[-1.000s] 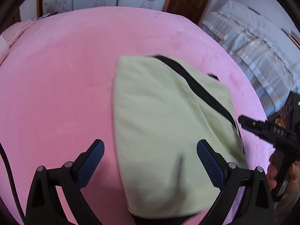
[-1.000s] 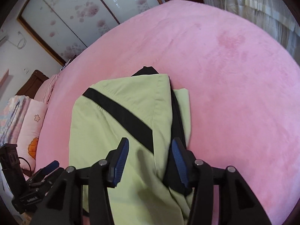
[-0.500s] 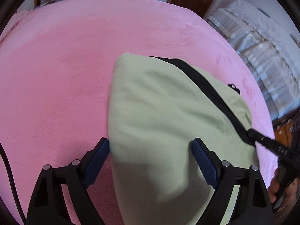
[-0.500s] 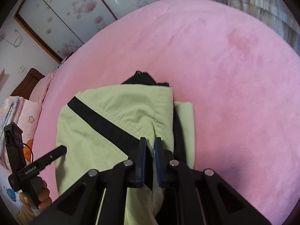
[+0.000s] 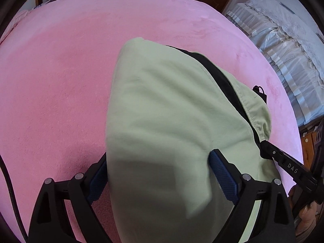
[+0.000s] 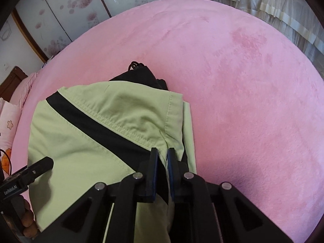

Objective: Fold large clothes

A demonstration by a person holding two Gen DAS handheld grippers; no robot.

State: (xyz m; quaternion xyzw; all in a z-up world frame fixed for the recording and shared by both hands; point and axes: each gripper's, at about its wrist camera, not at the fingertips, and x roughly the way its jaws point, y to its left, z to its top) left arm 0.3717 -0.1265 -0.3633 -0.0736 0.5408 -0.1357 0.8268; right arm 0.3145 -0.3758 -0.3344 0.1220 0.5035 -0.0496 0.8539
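Nearest, the right gripper (image 6: 162,162) has its jaws pressed together, pinching a fold of the pale green garment (image 6: 85,147) beside its black stripe (image 6: 97,125). Next, the left gripper (image 5: 160,172) has its jaws spread, with the garment's near edge draped between them. Beyond, the garment lies folded on the pink bed (image 5: 60,81), with white curtains (image 6: 273,2) behind.

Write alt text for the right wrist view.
The right tongs are shut on a seam of a light green garment with black stripes, folded on a pink bedspread. The left tongs reach in at lower left; floral sliding doors stand behind.
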